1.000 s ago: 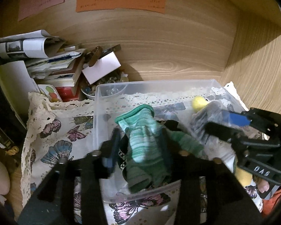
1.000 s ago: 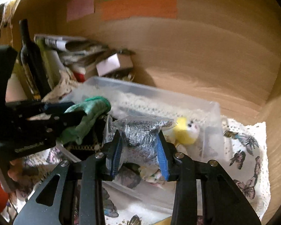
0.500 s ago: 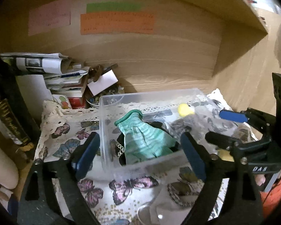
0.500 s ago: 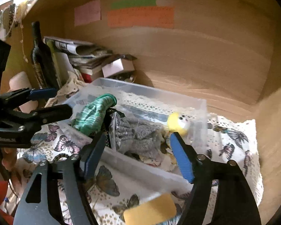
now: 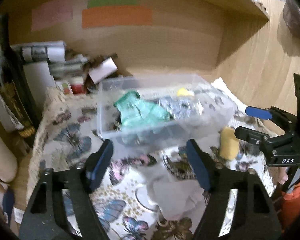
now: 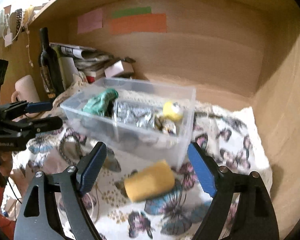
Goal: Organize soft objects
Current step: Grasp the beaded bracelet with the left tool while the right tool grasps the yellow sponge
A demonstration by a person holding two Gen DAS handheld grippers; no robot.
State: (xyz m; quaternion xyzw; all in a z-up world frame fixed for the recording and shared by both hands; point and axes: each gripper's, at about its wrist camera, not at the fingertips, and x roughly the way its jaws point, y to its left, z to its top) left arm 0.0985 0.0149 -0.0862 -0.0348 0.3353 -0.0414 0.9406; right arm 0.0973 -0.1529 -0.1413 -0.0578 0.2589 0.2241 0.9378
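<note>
A wood-grain alcove with pink, green and orange paper notes (image 6: pixel 139 23) on its back wall holds a butterfly-print cloth (image 6: pixel 226 140) with a lacy edge. Since a second ago both grippers have let go and drawn back from the clear plastic bin (image 6: pixel 182 140): the left gripper (image 5: pixel 150 164), which then pinched the green knit glove (image 5: pixel 138 110), now stands with fingers wide and bare, and the glove lies in the bin ahead of its fingertips. The right gripper (image 6: pixel 148 170), earlier clamped on the crinkly silver-grey bundle (image 6: pixel 134 116), is likewise spread wide with nothing in it; the bundle sits in the bin beside the glove, a rounded yellow plush toy (image 6: pixel 172 110) just past it. A blocky yellow sponge (image 6: pixel 149 181) lies on the cloth between the right fingers, outside the bin. A pale crumpled cloth (image 5: pixel 176 196) lies between the left fingers. A dark glass wine bottle (image 6: pixel 47 64) stands beyond the left fingers.
</note>
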